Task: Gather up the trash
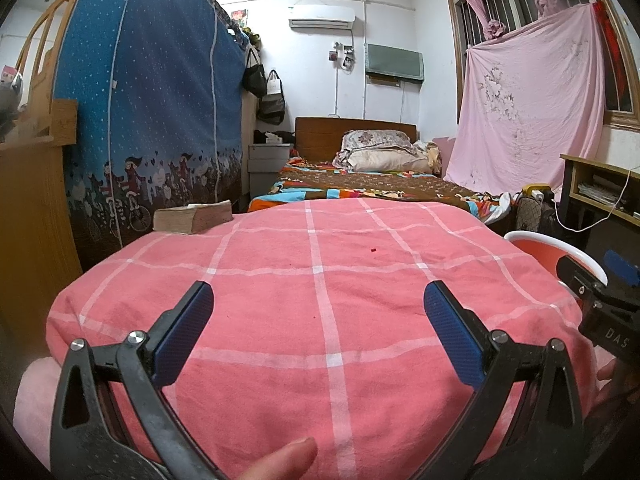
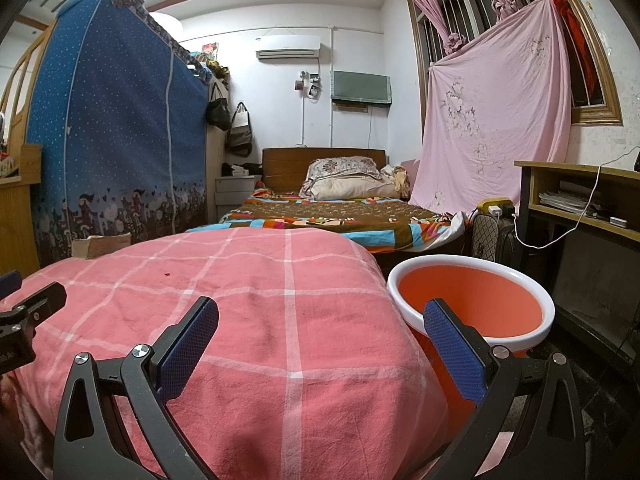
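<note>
My left gripper (image 1: 319,300) is open and empty above the pink checked cloth (image 1: 320,320) that covers a raised surface. My right gripper (image 2: 320,316) is open and empty over the cloth's right edge (image 2: 260,320), with its right finger in front of an orange bucket with a white rim (image 2: 480,300). The bucket's inside looks empty; its rim also shows in the left wrist view (image 1: 536,240). A tiny red scrap (image 1: 374,249) lies on the cloth ahead of the left gripper, also in the right wrist view (image 2: 168,274). The right gripper's body shows at the left view's right edge (image 1: 600,300).
A thick old book (image 1: 192,218) lies at the cloth's far left corner. A blue fabric wardrobe (image 1: 152,120) stands left. A bed with a patchwork cover (image 2: 340,216) lies beyond. A desk (image 2: 580,208) with a white cable and a bag (image 2: 492,236) stand right of the bucket.
</note>
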A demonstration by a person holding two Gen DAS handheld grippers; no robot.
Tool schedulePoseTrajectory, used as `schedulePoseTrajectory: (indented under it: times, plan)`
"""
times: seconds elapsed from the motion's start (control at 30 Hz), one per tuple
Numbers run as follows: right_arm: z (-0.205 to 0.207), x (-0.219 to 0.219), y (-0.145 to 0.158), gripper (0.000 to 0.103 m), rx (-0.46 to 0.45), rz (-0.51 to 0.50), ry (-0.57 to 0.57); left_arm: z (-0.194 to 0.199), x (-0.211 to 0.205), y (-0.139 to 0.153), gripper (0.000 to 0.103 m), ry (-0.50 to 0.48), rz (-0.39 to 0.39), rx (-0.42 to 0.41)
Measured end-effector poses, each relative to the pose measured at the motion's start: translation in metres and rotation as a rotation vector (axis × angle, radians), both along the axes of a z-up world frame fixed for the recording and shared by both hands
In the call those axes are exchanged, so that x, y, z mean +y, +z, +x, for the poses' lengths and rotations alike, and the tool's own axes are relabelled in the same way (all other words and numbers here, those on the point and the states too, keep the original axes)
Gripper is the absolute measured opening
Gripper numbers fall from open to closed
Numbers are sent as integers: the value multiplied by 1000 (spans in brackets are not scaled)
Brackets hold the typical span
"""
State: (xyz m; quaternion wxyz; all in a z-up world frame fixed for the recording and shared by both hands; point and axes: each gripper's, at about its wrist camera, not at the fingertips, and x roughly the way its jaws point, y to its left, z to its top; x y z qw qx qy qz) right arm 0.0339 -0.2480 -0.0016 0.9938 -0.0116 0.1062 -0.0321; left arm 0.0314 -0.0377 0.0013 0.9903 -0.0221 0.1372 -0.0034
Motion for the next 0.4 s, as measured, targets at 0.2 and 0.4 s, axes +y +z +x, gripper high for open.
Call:
schedulePoseTrajectory:
  times: [0.2, 0.4]
  plan:
    - [0, 0, 0, 103, 0, 0, 0, 0, -3, -2, 91, -8, 20, -3]
    - [0, 0, 0, 103, 0, 1, 0, 1, 0, 0, 91, 0, 20, -2]
